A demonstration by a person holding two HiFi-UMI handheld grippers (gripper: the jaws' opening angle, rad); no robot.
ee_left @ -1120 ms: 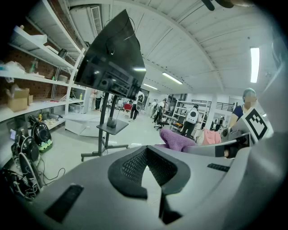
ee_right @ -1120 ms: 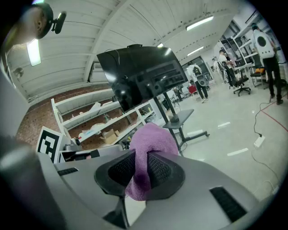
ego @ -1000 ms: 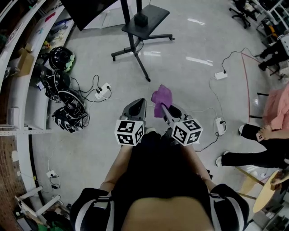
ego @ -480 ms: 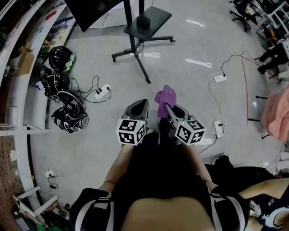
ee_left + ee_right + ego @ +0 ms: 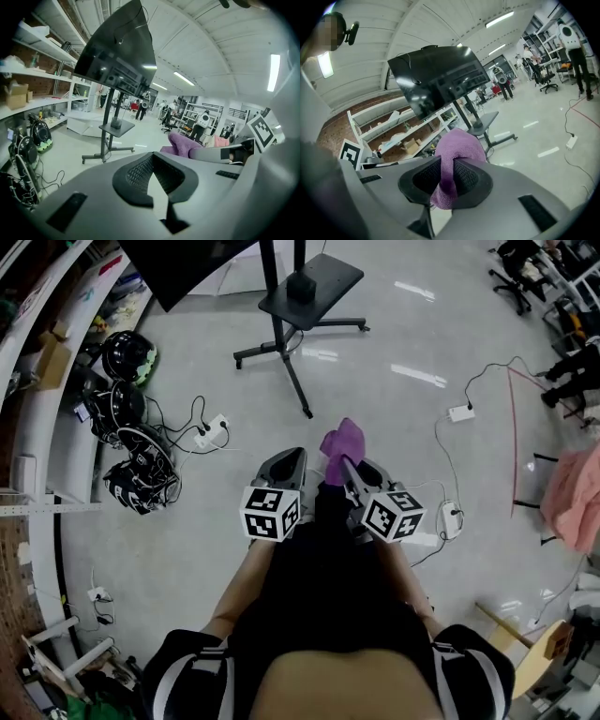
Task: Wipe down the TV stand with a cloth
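Observation:
The TV stand is a black pole with a small black shelf (image 5: 314, 282) on splayed floor legs, and it carries a dark TV (image 5: 178, 263). It stands on the floor well ahead of both grippers. My right gripper (image 5: 349, 470) is shut on a purple cloth (image 5: 342, 442), which bunches up above the jaws (image 5: 457, 150). In the right gripper view the TV (image 5: 436, 77) and the stand's shelf (image 5: 485, 123) lie beyond the cloth. Beside it, my left gripper (image 5: 286, 465) is shut, with nothing between its jaws (image 5: 152, 161). The stand (image 5: 117, 127) shows ahead in the left gripper view too.
Helmets and tangled cables (image 5: 131, 418) lie on the floor at the left by white shelving (image 5: 37, 362). Power strips (image 5: 214, 426) (image 5: 459, 412) with cords sit on the floor. A pink garment (image 5: 574, 493) hangs at the right edge. Office chairs stand at the far right.
Both grippers stay side by side, the right one still holding the cloth. The person at the right edge in the earlier frames is out of view. The stand sits slightly further right in the view.

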